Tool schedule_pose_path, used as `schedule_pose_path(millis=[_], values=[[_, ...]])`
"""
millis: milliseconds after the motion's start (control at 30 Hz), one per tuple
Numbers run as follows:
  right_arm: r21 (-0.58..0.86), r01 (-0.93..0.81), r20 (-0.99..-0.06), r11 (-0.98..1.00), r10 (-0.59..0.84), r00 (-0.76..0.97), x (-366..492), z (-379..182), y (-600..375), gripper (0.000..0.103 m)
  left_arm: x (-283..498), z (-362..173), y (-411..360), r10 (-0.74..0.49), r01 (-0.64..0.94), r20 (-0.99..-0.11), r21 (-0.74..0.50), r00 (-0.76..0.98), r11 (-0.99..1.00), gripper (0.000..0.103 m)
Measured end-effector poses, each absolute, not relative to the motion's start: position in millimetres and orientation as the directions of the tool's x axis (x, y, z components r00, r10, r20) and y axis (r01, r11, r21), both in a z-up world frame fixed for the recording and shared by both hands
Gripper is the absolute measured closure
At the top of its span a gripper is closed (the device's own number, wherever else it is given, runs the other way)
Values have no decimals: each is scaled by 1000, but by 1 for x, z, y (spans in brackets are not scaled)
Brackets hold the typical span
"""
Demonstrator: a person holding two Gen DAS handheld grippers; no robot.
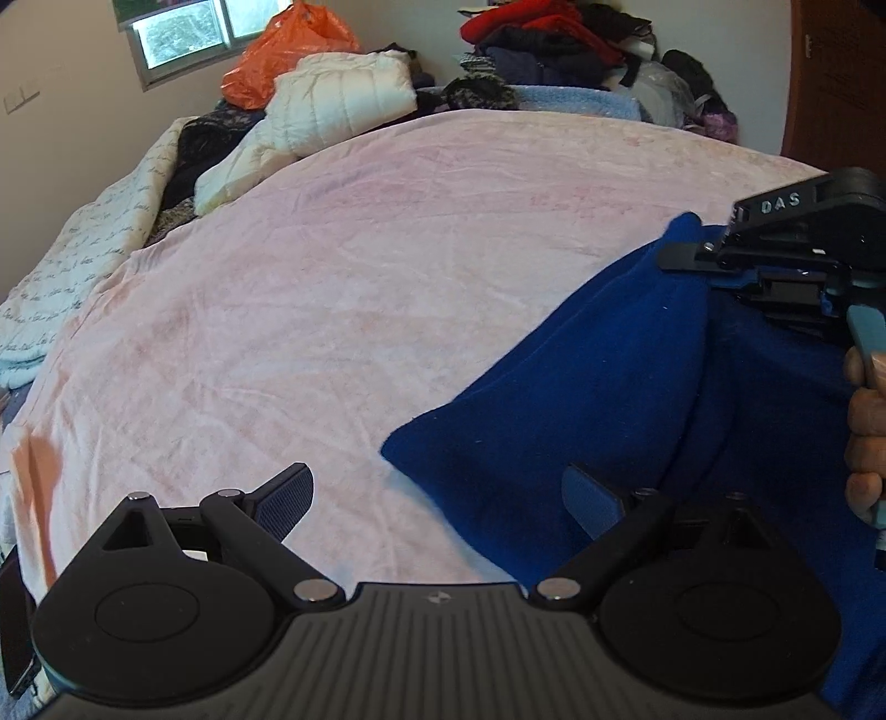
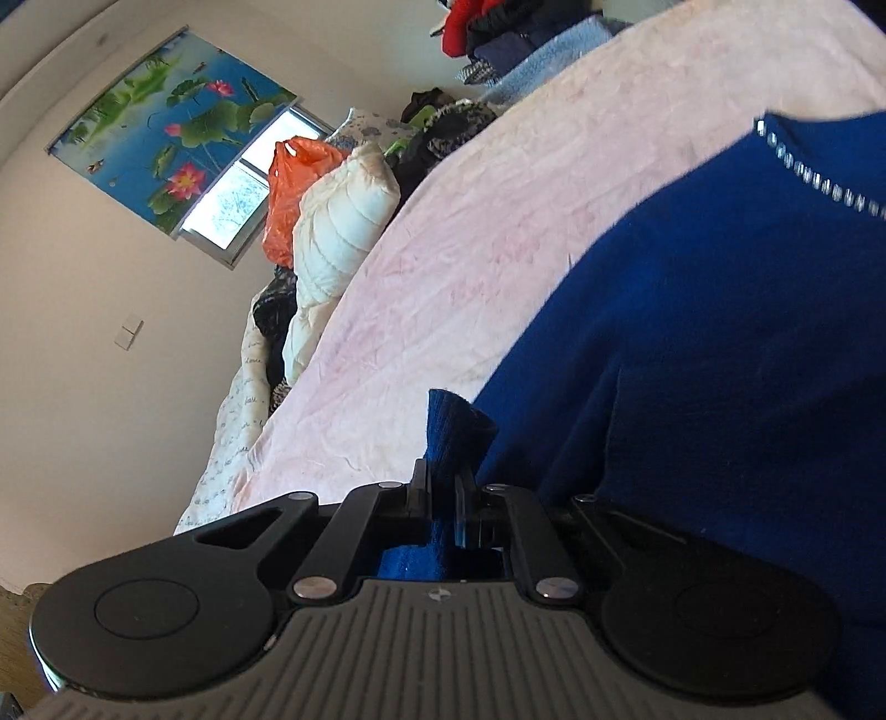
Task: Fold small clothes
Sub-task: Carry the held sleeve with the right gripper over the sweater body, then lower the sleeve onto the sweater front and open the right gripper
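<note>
Nearest the lens: right gripper pinching a bunched corner of blue garment, jaws pressed together on the fabric, the tuft poking out past the pads. Row of small silver studs along the garment's upper edge. Left gripper spread wide, nothing between the fingers, one finger over pink blanket, the other over blue cloth. Garment draped across the blanket's right side, one corner lifted. Orange bag and white quilted bedding well beyond.

A bed under a pink blanket carries a blue garment and piled clothes at its far edge
</note>
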State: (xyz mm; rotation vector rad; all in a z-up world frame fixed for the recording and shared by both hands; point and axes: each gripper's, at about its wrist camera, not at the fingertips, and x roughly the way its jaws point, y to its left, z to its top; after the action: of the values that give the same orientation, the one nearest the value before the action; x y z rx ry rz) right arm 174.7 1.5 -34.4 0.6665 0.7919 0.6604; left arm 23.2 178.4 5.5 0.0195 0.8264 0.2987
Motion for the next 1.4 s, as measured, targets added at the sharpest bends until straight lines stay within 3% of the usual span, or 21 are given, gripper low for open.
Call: schedule_pose_path(millis=[267,500,933,1400], values=[[605,-361,-386,710,658,647,173,31,-33,91,49,8,120,217,-152,-672,155,708,976,6],[585,-343,-345,735,608,715,173,58,-78,91,66,2,97,232,-130,-673,199,703,971,6],[605,-264,-342,751,544,766,172,47,-122,91,81,-7,86,244,-121,-696,222,675,968,6],[647,-60,-338,760,357,871,158,13,-198,91,96,-2,96,256,-158,-706,204,660,966,6]])
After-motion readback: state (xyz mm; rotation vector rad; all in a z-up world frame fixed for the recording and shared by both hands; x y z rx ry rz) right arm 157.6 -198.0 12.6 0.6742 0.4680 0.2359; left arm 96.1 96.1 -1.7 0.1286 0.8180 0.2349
